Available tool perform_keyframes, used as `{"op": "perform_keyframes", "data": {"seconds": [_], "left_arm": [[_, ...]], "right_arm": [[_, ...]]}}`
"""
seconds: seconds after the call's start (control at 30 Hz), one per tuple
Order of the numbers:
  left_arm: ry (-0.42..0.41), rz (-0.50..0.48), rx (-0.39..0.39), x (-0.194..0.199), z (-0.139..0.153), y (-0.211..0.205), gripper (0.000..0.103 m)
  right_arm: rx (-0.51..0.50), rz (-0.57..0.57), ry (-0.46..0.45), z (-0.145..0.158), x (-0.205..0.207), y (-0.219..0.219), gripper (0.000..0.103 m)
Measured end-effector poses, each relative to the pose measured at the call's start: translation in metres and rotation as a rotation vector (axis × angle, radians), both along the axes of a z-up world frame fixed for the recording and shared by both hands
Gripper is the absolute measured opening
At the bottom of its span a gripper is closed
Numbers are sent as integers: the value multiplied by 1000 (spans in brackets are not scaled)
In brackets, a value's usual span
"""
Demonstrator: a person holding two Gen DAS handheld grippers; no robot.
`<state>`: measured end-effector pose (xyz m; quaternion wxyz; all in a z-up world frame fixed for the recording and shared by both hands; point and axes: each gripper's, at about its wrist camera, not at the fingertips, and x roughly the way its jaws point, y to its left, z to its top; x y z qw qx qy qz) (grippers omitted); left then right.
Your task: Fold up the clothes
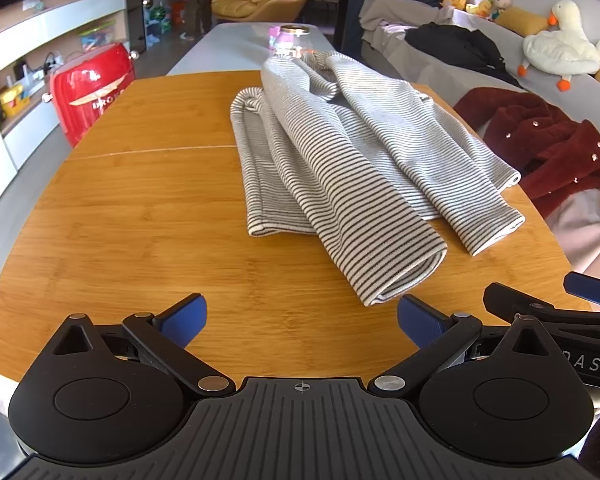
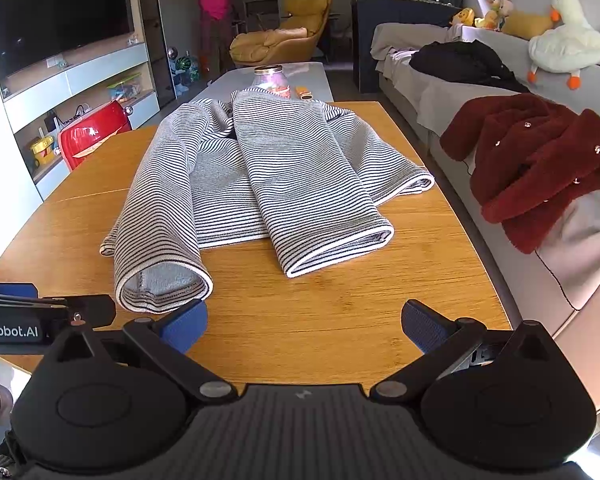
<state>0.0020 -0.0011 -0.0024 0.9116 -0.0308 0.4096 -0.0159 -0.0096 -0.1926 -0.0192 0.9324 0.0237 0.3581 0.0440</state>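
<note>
A grey-and-black striped top [image 1: 340, 152] [image 2: 260, 176] lies on the wooden table [image 1: 140, 208] [image 2: 320, 312], its two sleeves folded down toward me. My left gripper [image 1: 302, 322] hovers open above the near table edge, with the nearer sleeve cuff [image 1: 400, 276] just beyond its right fingertip. My right gripper [image 2: 304, 324] is open too, with nothing between its fingers; the left sleeve cuff [image 2: 164, 284] lies just beyond its left pad [image 2: 186, 326]. Each gripper shows at the edge of the other's view.
A glass jar [image 2: 271, 80] stands past the collar on a grey table [image 2: 236, 80]. A dark red fuzzy coat [image 2: 540, 160] drapes over the sofa [image 2: 440, 100] on the right. A red case [image 1: 90, 92] sits left of the table. A person [image 2: 216, 24] stands far back.
</note>
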Motion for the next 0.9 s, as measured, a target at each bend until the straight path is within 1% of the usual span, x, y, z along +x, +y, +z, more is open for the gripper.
{"op": "perform_keyframes", "data": {"seconds": [0.9], "left_arm": [[14, -3, -1, -1, -3, 0, 103]], "right_arm": [[-11, 2, 15, -3, 1, 1, 103]]}}
